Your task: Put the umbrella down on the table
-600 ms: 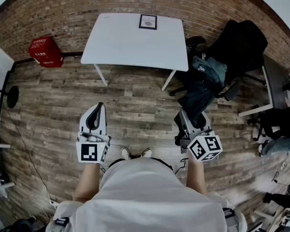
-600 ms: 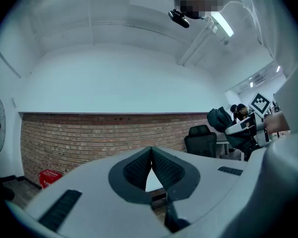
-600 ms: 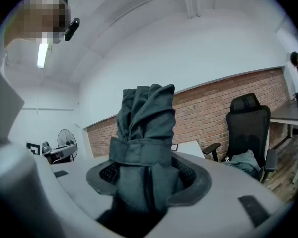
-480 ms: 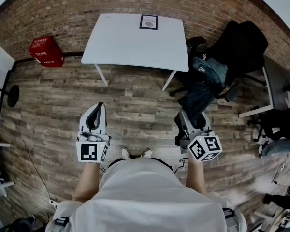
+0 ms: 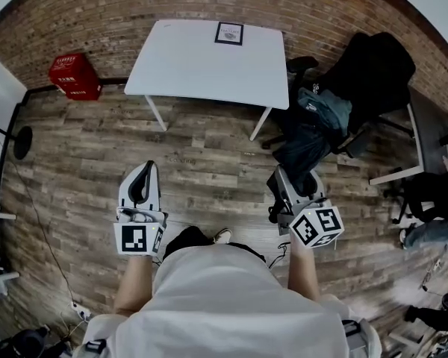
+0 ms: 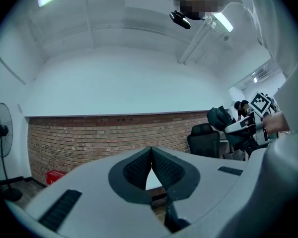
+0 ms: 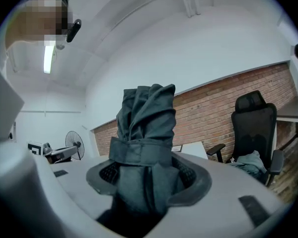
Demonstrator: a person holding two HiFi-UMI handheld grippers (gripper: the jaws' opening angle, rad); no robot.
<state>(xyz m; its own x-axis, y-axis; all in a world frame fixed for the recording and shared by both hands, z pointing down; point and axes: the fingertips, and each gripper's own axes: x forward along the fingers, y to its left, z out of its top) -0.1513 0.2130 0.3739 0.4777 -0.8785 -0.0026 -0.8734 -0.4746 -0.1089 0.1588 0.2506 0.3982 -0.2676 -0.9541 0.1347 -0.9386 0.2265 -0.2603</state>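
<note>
**Folded umbrella clamped in my right tool, well short of the table**

My right gripper [image 5: 291,183] grips the umbrella [image 7: 146,133], a soft roll of creased grey-green cloth cinched by a flat band, standing up between the ribbed dark pads. My left gripper [image 5: 147,170] is closed with nothing in it, and its smooth grey jaws meet at the tips. Both hang over the floor [image 5: 209,148], which is made of streaky, worn wooden planks. Beyond them is the flat, white, rectangular table [image 5: 187,66], which stands on thin legs against the rough brick wall [image 5: 97,13]. A small dark-framed card [image 5: 229,33] lies on the table near its far edge. By count there are two grippers, one umbrella, one table, one card and one boxy red crate [image 5: 73,75].
</note>
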